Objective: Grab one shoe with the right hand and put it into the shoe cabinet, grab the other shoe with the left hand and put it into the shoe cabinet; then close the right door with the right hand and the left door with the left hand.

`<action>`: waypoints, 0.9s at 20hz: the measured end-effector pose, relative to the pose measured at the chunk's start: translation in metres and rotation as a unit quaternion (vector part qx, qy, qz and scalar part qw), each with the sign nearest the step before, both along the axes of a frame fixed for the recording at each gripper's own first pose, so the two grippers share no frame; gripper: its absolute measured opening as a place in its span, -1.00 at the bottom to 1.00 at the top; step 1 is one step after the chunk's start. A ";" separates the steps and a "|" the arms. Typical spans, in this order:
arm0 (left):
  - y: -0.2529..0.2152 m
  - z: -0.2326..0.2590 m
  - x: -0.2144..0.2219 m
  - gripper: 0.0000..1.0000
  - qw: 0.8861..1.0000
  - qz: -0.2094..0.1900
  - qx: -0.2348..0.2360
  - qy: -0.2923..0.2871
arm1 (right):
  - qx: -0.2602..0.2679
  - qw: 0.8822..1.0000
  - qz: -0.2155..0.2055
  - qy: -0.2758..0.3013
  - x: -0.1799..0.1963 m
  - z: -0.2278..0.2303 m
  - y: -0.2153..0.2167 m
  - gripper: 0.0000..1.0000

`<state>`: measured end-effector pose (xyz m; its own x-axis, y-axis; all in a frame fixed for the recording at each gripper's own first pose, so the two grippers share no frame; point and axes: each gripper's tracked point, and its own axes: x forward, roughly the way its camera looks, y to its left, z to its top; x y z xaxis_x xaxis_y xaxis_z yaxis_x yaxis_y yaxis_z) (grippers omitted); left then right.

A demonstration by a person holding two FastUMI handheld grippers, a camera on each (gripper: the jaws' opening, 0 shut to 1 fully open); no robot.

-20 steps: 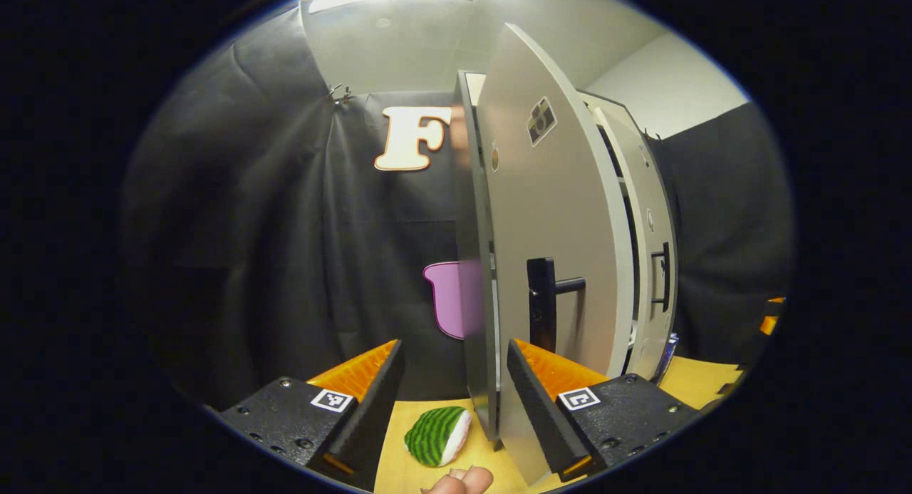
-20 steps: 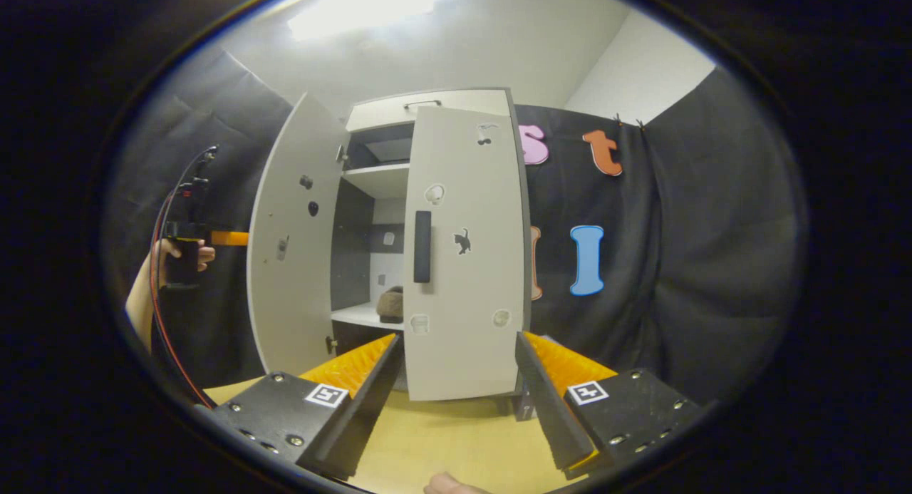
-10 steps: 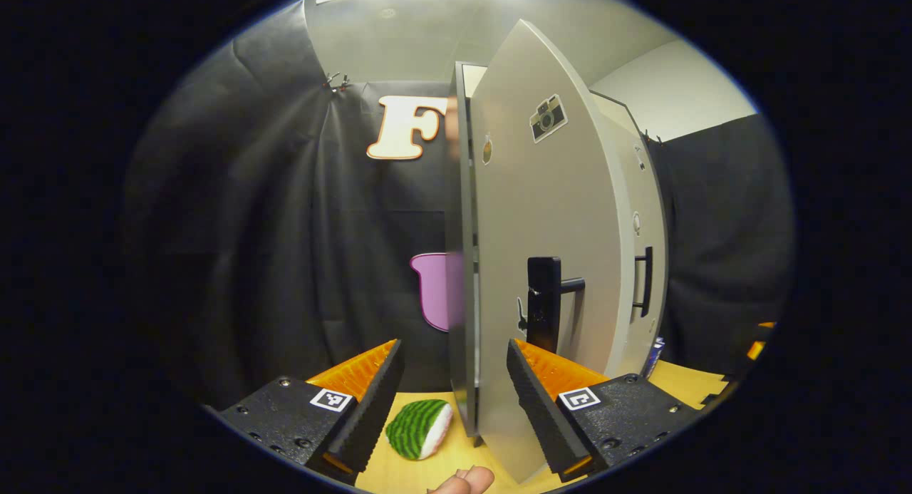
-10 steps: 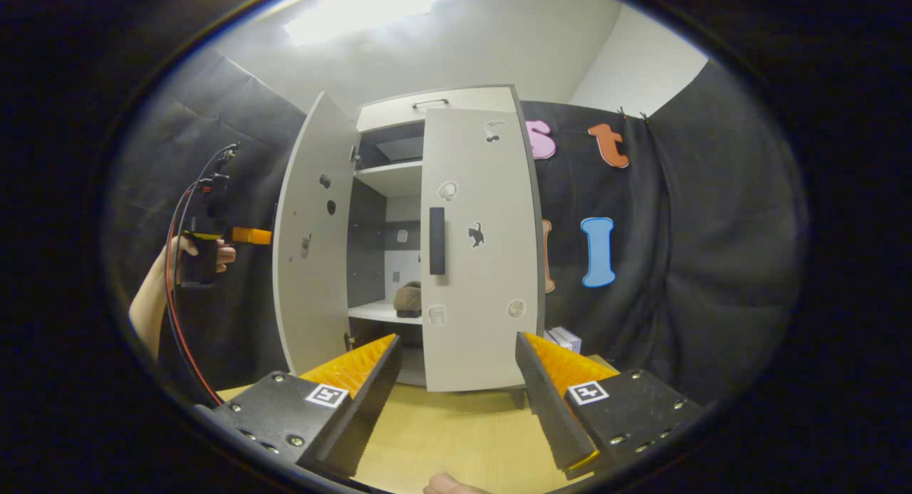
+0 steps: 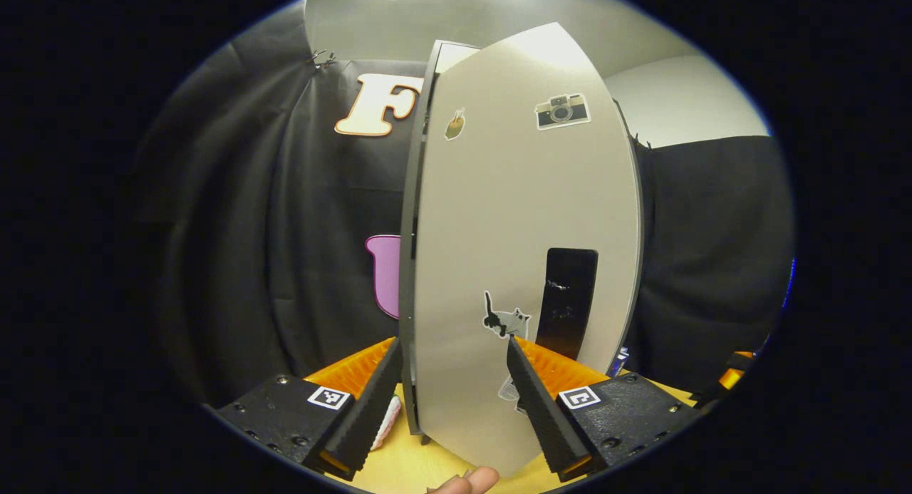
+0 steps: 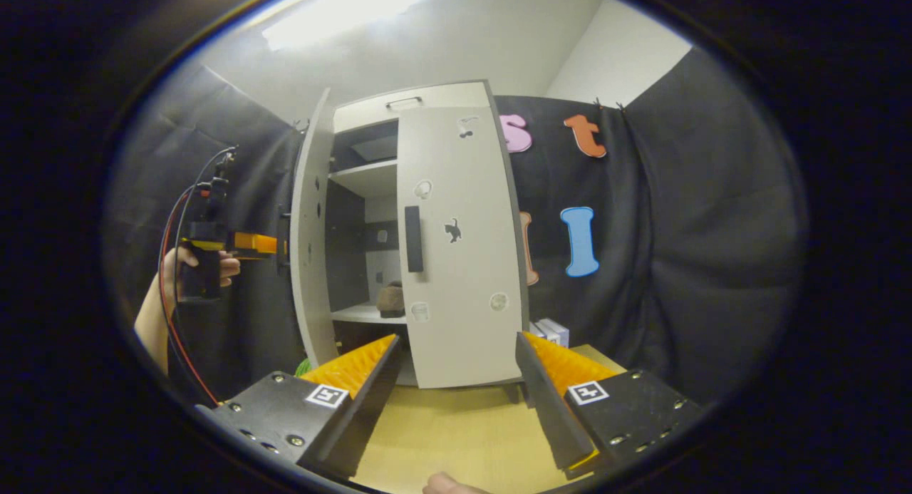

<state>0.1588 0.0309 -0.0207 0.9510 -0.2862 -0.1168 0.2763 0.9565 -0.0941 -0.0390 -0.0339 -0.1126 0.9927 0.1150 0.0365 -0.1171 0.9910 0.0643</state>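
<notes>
**Left door half shut, right door closed, shoe on the shelf**

Left gripper view: the left gripper (image 5: 453, 380) has its fingers spread apart, clamped on nothing. Close in front of them stands the left door (image 5: 513, 251) of the shoe cabinet, seen on its outer face and swung partway toward closing. The door's lower part fills the gap between the two fingers; whether a finger touches it cannot be told. On the door are a black handle (image 5: 567, 301) toward its right edge, a cat sticker (image 5: 506, 320) just left of the handle, and a camera sticker (image 5: 563, 110) near the top. A fingertip (image 5: 467, 482) of the holding hand shows at the bottom. Beneath lies the wooden tabletop (image 5: 399, 472).

Right gripper view: the right gripper (image 6: 456, 383) is also spread wide and holds nothing, standing back from the shoe cabinet (image 6: 410, 98) above the wooden tabletop (image 6: 456, 437). The right door (image 6: 456, 244) lies shut against the cabinet front, its dark handle (image 6: 412, 239) near its left edge. The left door (image 6: 308, 237) is partly open, seen nearly edge-on. Through the gap, a brown shoe (image 6: 390, 300) rests on the cabinet's lower shelf (image 6: 356, 313). Far left, a hand (image 6: 187, 266) holds the left gripper (image 6: 246, 243) up against the left door's outer side. A small white box (image 6: 552, 331) sits on the table just right of the cabinet.
</notes>
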 end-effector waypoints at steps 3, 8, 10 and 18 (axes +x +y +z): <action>-0.030 -0.011 0.007 0.77 1.000 -0.026 -0.008 0.013 | 0.017 1.000 -0.009 0.008 -0.002 -0.002 -0.001 0.87; -0.063 -0.033 0.015 0.84 0.997 -0.049 -0.023 0.052 | 0.004 1.000 -0.003 0.008 -0.014 -0.004 -0.001 0.98; -0.066 -0.038 0.014 0.84 0.998 -0.043 -0.016 0.051 | 0.001 1.000 -0.009 0.005 -0.017 -0.002 -0.003 0.97; -0.063 -0.038 -0.016 0.85 0.999 -0.016 0.001 0.032 | 0.019 1.000 -0.018 0.012 -0.011 -0.007 -0.006 0.97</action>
